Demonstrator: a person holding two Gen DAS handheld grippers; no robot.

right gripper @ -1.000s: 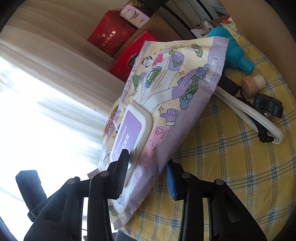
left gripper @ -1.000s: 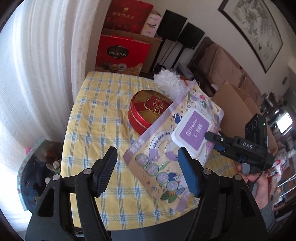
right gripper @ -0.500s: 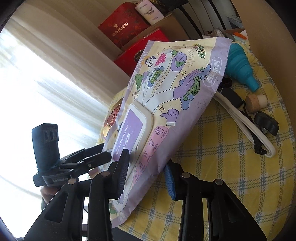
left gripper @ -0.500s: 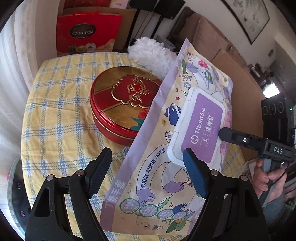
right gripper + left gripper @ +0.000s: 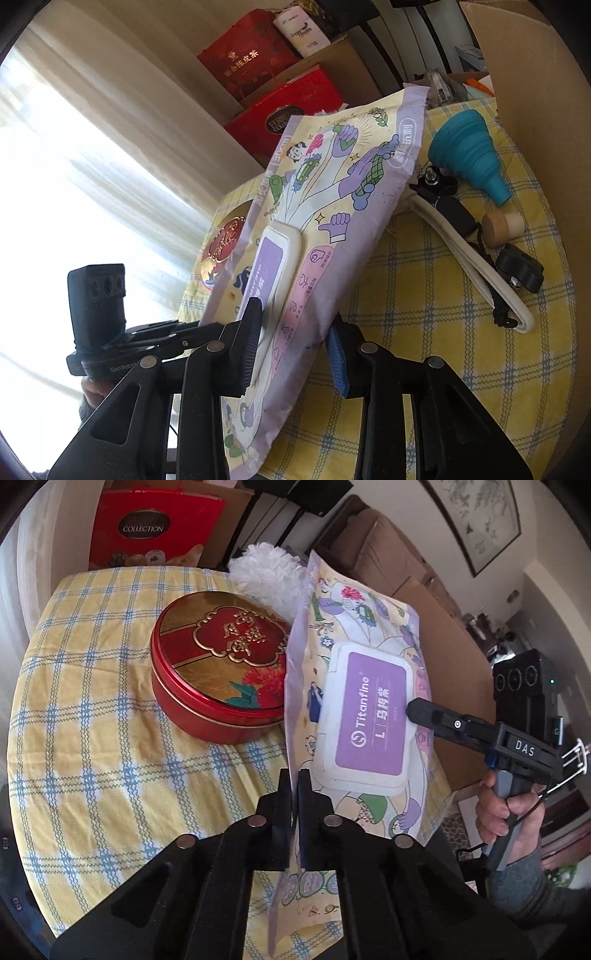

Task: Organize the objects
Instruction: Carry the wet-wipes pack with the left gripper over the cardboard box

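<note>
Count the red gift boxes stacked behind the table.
2. The "Collection" box stands upright just beyond the table's far edge; the darker tea box sits higher, on a cardboard carton behind it. The pack may hide others.

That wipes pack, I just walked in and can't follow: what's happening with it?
A person holds the wipes pack up with both handheld grippers. The right gripper clamps it across the lid side; the left gripper pinches its thin edge. It hangs tilted beside the red tin, over the checked tablecloth.
</note>
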